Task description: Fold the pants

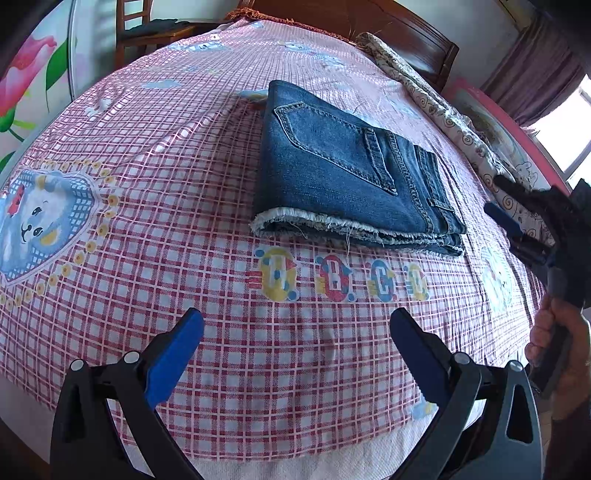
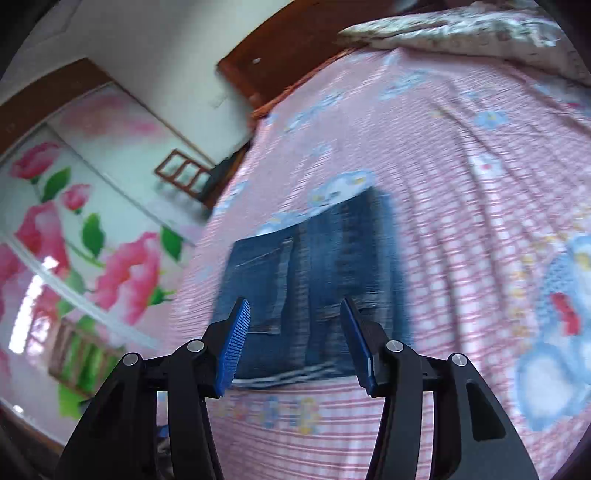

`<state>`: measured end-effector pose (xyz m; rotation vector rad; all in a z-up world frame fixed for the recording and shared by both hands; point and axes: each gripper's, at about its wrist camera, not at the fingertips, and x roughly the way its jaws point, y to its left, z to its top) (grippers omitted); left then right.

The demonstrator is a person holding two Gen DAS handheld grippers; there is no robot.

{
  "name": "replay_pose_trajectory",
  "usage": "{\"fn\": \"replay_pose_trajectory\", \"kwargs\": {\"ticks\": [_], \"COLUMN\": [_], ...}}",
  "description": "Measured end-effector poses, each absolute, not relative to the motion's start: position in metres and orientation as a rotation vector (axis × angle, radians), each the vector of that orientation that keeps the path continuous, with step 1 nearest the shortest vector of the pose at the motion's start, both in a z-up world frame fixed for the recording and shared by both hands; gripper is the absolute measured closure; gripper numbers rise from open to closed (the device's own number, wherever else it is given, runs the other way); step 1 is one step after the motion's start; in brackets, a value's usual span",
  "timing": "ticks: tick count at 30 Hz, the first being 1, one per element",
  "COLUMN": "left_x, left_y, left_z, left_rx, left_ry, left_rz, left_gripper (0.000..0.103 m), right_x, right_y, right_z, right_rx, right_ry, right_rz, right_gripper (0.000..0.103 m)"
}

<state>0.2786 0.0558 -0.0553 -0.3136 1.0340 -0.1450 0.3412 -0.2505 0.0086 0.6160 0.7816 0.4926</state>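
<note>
Blue denim pants (image 1: 343, 173) lie folded into a thick rectangle on the pink checked bedsheet (image 1: 147, 229), frayed hems toward me and a back pocket on top. My left gripper (image 1: 295, 325) hovers open over bare sheet, well short of the pants. In the left wrist view my right gripper (image 1: 517, 221) appears at the right edge, held by a hand (image 1: 554, 339), just beyond the pants' right side. The blurred right wrist view has the right gripper (image 2: 295, 310) open above the pants (image 2: 314, 280), with nothing between its pads.
A patterned quilt (image 1: 436, 96) runs along the bed's far right side, beside a wooden headboard (image 1: 406, 33). A wooden chair (image 1: 147, 29) stands past the far left corner. A flowered wardrobe door (image 2: 74, 229) is to the left. The sheet's front edge (image 1: 295, 465) is near me.
</note>
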Motion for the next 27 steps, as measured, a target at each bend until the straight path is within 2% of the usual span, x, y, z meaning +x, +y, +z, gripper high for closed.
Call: {"fn": "replay_pose_trajectory", "kwargs": {"ticks": [1,2,3,4,5,6,8,9,10,15,18,24,27], "left_x": [0.279,0.279,0.279,0.279,0.28,0.281,0.28,0.28,0.279,0.266,0.255,0.23,0.215], "left_y": [0.055,0.054,0.053,0.053,0.054,0.055,0.06,0.062,0.064,0.067,0.063,0.04,0.028], "left_z": [-0.055,-0.054,-0.052,-0.052,-0.051,-0.053,-0.056,-0.058,-0.06,-0.063,-0.059,-0.044,-0.036], "left_rx": [-0.316,-0.315,-0.308,-0.299,-0.292,-0.29,-0.304,-0.306,-0.303,-0.251,-0.177,-0.012,0.03], "left_ry": [1.033,1.031,1.027,1.027,1.032,1.046,1.058,1.062,1.069,1.084,1.061,0.968,0.909], "left_rz": [-0.148,-0.148,-0.146,-0.142,-0.137,-0.126,-0.112,-0.103,-0.09,-0.05,-0.021,0.002,-0.017], "left_gripper": [0.002,0.002,0.002,0.002,0.002,0.002,0.002,0.002,0.002,0.002,0.002,0.002,0.002], "right_x": [0.349,0.356,0.365,0.372,0.371,0.368,0.362,0.358,0.35,0.299,0.268,0.202,0.185], "right_y": [-0.244,-0.239,-0.24,-0.246,-0.254,-0.263,-0.264,-0.264,-0.264,-0.264,-0.255,-0.213,-0.194], "right_z": [0.001,-0.008,-0.029,-0.053,-0.061,-0.065,-0.053,-0.045,-0.036,-0.023,-0.02,-0.004,-0.007], "right_rx": [0.646,0.677,0.706,0.76,0.825,0.902,0.887,0.856,0.826,0.695,0.479,0.028,-0.096], "right_ry": [0.818,0.852,0.928,0.982,0.945,0.928,0.969,0.995,1.013,1.105,1.124,0.905,0.809], "right_rz": [0.542,0.556,0.51,0.49,0.506,0.524,0.491,0.466,0.422,0.336,0.276,0.195,0.153], "right_gripper": [0.052,0.045,0.031,0.033,0.034,0.034,0.033,0.016,0.003,0.003,0.003,0.003,0.003]}}
